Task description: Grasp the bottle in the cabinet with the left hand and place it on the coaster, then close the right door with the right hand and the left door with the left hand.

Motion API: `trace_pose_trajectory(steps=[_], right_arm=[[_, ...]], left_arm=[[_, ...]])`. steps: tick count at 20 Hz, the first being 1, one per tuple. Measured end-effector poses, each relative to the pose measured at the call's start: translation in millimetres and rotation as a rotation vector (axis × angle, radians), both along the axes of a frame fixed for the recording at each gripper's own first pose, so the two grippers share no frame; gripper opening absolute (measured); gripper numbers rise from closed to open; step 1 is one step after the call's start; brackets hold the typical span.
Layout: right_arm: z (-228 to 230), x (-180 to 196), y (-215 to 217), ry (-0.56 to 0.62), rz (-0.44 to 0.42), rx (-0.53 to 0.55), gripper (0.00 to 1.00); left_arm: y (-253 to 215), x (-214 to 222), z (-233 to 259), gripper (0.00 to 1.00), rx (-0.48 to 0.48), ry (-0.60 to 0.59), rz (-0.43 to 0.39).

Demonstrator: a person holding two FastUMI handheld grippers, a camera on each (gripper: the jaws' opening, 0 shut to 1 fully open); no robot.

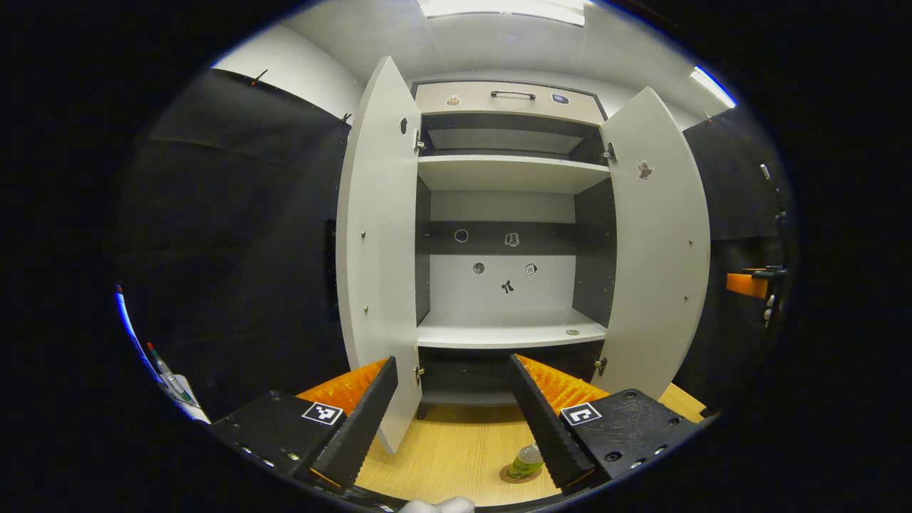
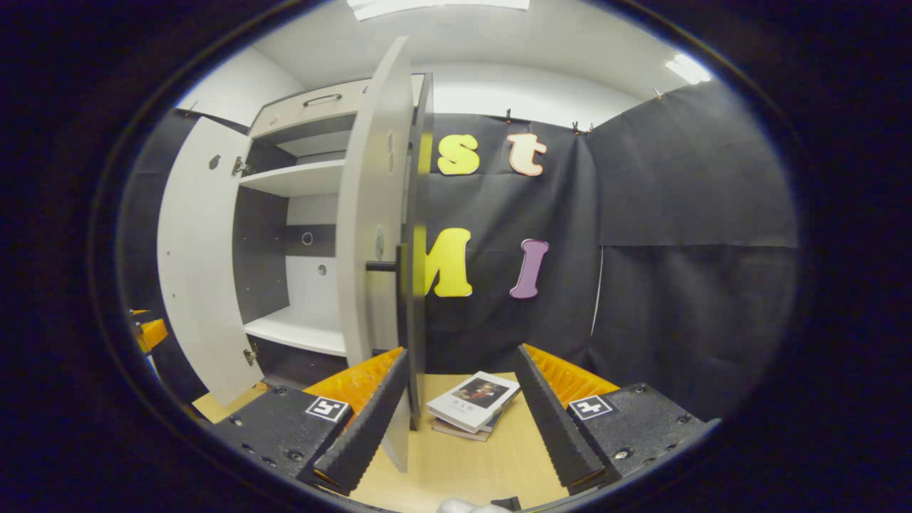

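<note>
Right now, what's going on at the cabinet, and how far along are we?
A person holds a tool in each hand, both open and empty. The bottle already stands on the coaster on the table, beside the left tool. Both cabinet doors are open. The right tool faces the edge of the right door, so closing it looks next, then the left door.

Black cloth (image 2: 684, 214) hangs as the booth's wall on both sides, clipped along its top edge below a white wall (image 2: 541, 92). Long ceiling lights (image 1: 506, 8) glow overhead on a pale ceiling. A light wooden desk (image 1: 456, 456) spreads below. Near the cloth, a small stack of books (image 2: 472, 405) lies on the desk.
</note>
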State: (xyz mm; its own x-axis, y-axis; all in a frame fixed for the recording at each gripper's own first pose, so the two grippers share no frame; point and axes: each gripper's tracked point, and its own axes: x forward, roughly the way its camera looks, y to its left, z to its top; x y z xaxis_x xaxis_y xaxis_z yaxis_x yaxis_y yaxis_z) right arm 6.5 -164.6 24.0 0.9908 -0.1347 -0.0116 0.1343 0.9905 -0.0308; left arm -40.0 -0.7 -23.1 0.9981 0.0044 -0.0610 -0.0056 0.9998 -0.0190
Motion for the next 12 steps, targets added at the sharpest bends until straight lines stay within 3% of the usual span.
trace_pose_trajectory(steps=[8, 12], right_arm=[[20.1, 66.7, 2.6, 0.012, 0.220, 0.032, 0.98], [22.9, 77.2, 14.8, 0.028, 0.342, -0.006, 0.97]], left_arm=[[-19.0, -8.3, 7.1, 0.95, -0.001, 0.027, 0.139], [-29.7, -13.0, 10.3, 0.95, 0.010, 0.033, 0.213]])
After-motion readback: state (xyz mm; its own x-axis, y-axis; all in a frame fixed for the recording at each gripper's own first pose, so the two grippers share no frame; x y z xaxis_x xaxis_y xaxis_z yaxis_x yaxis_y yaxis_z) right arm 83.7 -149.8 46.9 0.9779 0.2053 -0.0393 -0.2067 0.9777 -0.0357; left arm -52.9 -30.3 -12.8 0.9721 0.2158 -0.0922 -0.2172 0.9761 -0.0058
